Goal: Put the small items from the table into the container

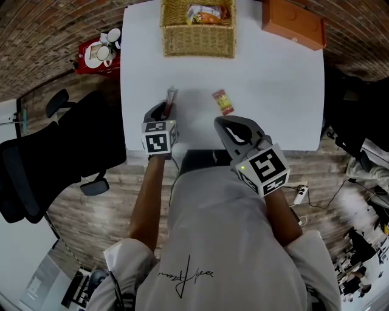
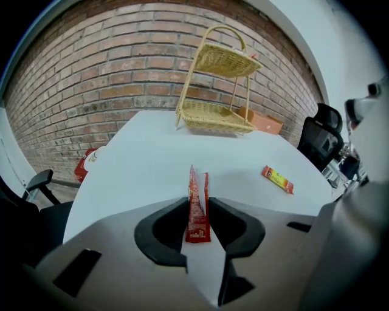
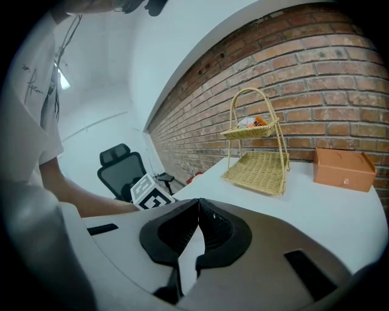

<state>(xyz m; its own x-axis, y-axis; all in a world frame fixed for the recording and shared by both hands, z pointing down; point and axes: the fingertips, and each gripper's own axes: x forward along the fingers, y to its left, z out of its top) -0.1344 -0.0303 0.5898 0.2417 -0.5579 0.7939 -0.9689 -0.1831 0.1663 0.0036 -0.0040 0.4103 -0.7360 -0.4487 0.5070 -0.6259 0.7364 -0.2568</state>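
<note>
A red sachet (image 2: 197,212) lies lengthwise between the jaws of my left gripper (image 2: 198,200), buckled into a V as both pads press its sides. In the head view this gripper (image 1: 168,109) is over the table's near left part, with the red sachet (image 1: 172,97) sticking out ahead of it. A yellow-and-red sachet (image 1: 223,102) lies flat on the white table (image 1: 273,79) to its right, and shows in the left gripper view as well (image 2: 278,180). My right gripper (image 1: 221,121) hovers at the table's near edge, just short of that sachet, jaws shut and empty (image 3: 196,203). The two-tier wicker basket (image 1: 197,42) stands at the far edge.
An orange snack pack (image 1: 206,13) sits in the basket's upper tier. An orange box (image 1: 293,23) rests at the far right corner. A black office chair (image 1: 61,158) stands left of the table, and a red box with cups (image 1: 97,56) sits on the floor beyond it.
</note>
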